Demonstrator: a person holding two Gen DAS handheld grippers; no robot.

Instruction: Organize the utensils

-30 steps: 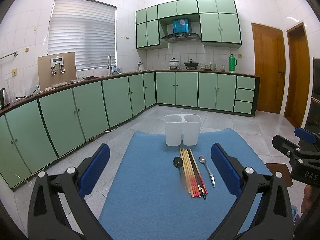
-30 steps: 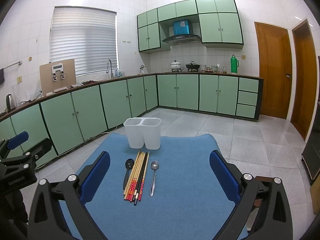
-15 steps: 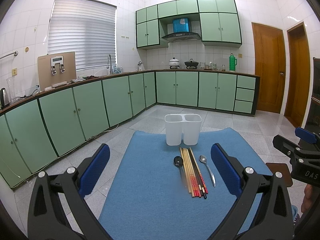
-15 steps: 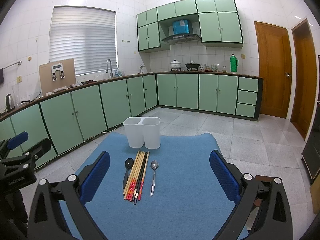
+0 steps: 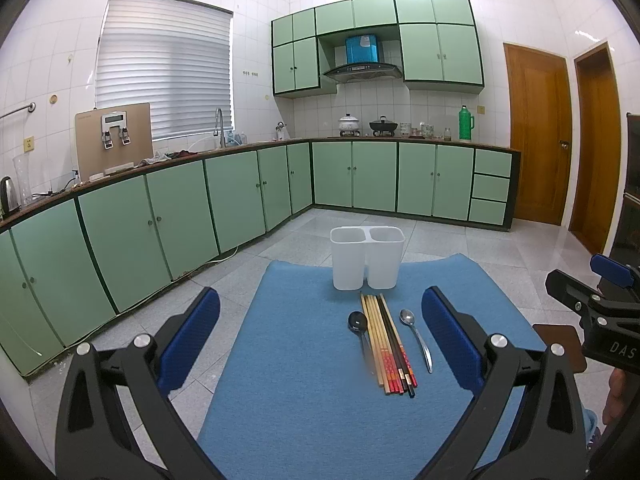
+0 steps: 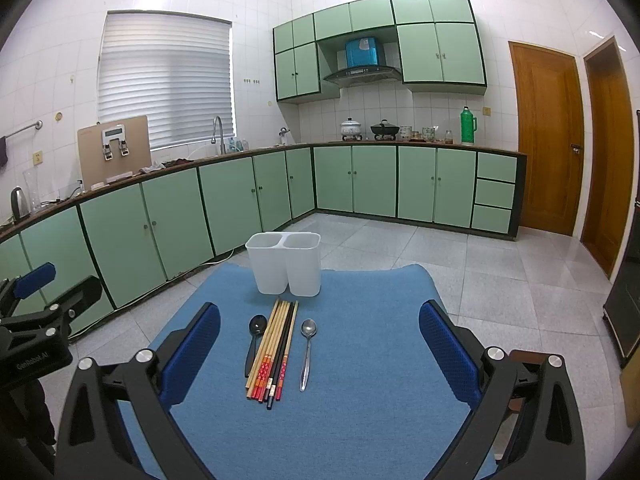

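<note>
Green cabinets (image 5: 240,196) line two walls of a white-tiled kitchen, under a window with closed blinds (image 5: 160,64), and two wooden doors (image 6: 548,136) stand on the right. Nearer the cameras a blue mat (image 5: 320,360) covers the worktop. At its far edge stands a white holder (image 5: 366,258) with two compartments, both looking empty from here. Just in front of it lies a bundle of chopsticks (image 5: 386,340), side by side and pointing toward the holder: several pale wooden ones with red ends and at least one dark one. A black spoon (image 5: 358,322) lies just beside the bundle on its left, bowl toward the holder, and a silver spoon (image 5: 414,334) lies on its right, a little apart, bowl also toward the holder. The left gripper (image 5: 320,344) hovers above the near part of the mat with its jaws spread wide and nothing between them; the chopsticks and spoons sit ahead, toward its right finger. The right gripper (image 6: 320,356) hovers likewise, jaws released and holding nothing, with the utensils ahead toward its left finger. Each gripper shows at the edge of the other's view, and part of a hand (image 5: 616,396) appears behind the right one.
</note>
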